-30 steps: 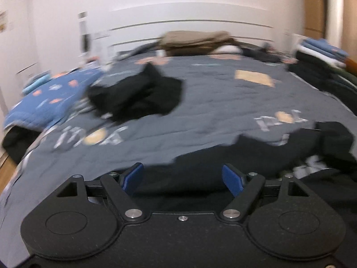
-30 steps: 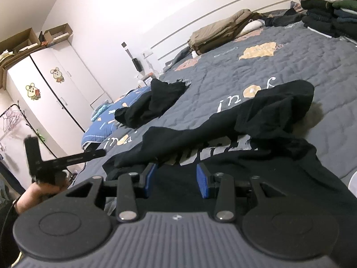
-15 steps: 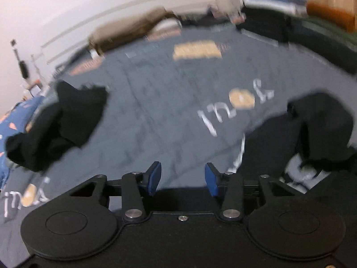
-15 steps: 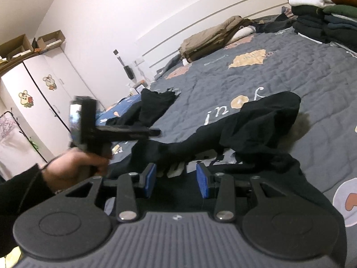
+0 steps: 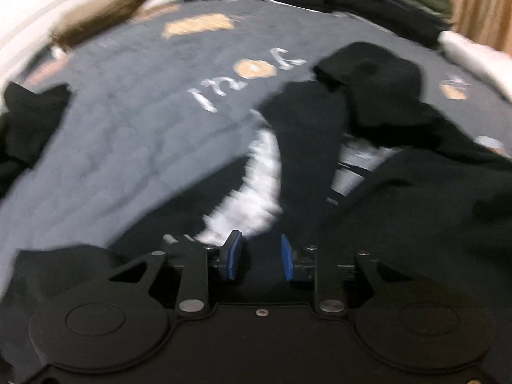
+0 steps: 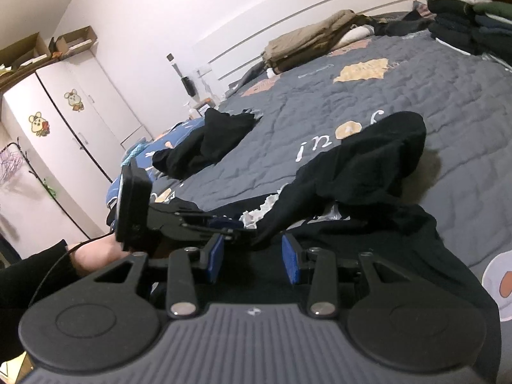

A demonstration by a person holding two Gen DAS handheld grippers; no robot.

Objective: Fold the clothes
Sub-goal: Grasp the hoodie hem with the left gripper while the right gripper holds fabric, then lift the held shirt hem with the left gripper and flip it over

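Grey quilted bedspread (image 6: 368, 102) fills both views, printed with pale letters and tan patches, and the black garment (image 6: 361, 172) with a white print lies crumpled across its near side, one bunched end rising toward the middle of the bed. Over in the left wrist view, blurred, the left gripper (image 5: 260, 257) points down at the near edge of that black garment (image 5: 400, 192), its jaws closing, blue pads narrow with dark cloth showing in the gap; whether they pinch it yet, I cannot tell. From the right wrist view, the left gripper (image 6: 236, 224) reaches in from the left, carried by a hand (image 6: 96, 256) in a black sleeve, its tips at the garment's white-printed edge. Right gripper (image 6: 252, 257) sits low over the black fabric, jaws partly apart, cloth between the pads but no clear contact. A second black garment (image 6: 204, 147) lies well apart, farther up the bed, and a stack of folded clothes (image 6: 470, 9) stands at the far right.
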